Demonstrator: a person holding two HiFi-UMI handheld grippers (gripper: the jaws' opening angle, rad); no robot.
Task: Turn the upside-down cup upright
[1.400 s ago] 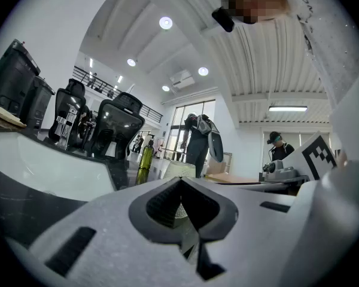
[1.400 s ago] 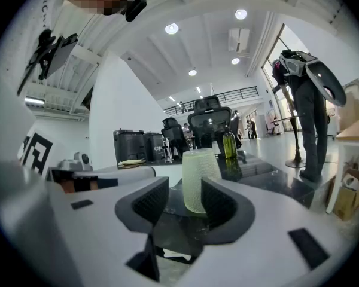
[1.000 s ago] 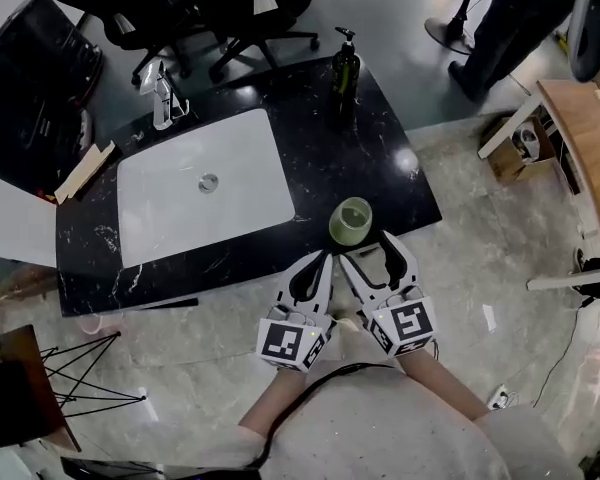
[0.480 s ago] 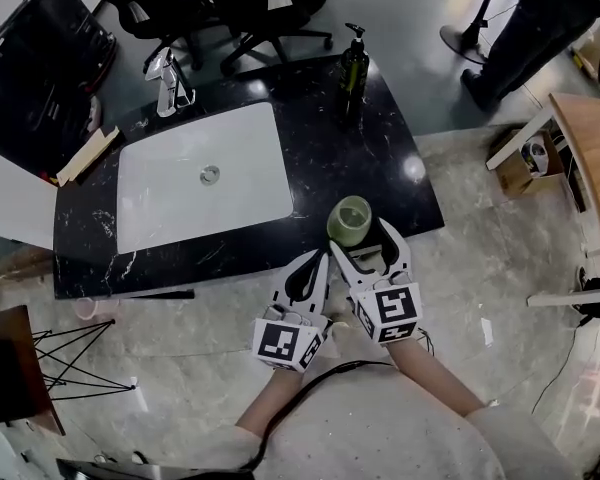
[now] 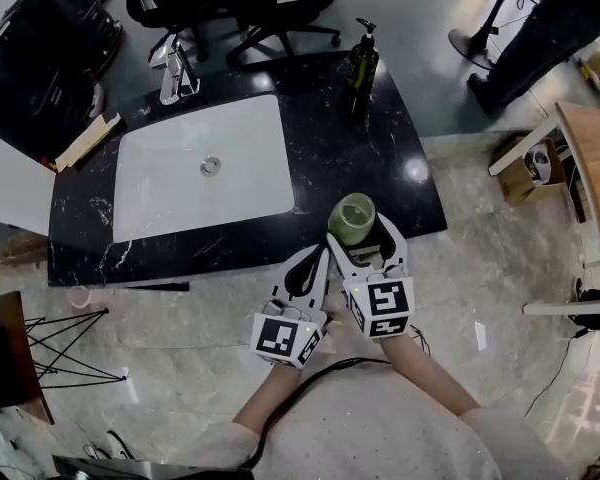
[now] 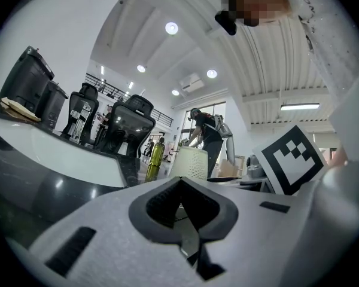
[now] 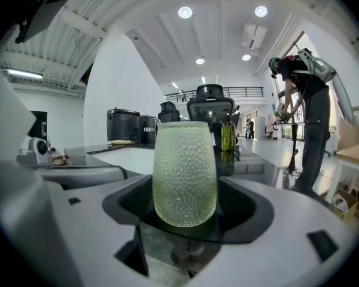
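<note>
The right gripper has its jaws spread apart with the pebbled green cup standing between the dark pads. A thin gap shows on either side, so they flank the cup and do not pinch it. The left gripper has its jaws pressed together on nothing and sits at 9 o'clock of the right one, low off the counter's edge. The cup stands on the black marble counter at its near edge, at 5 o'clock of the white sink, with a dark pump bottle well apart at 12 o'clock. This looks like the reach-and-grasp step. The next move likely calls for closing squarely on the cup's waist, lifting it clear of the edge and rolling the wrist over. The glass looks slick and sits close to the drop, so a loose grip could lose it. Neither view shows clearly whether the cup's top is its mouth or its base.
</note>
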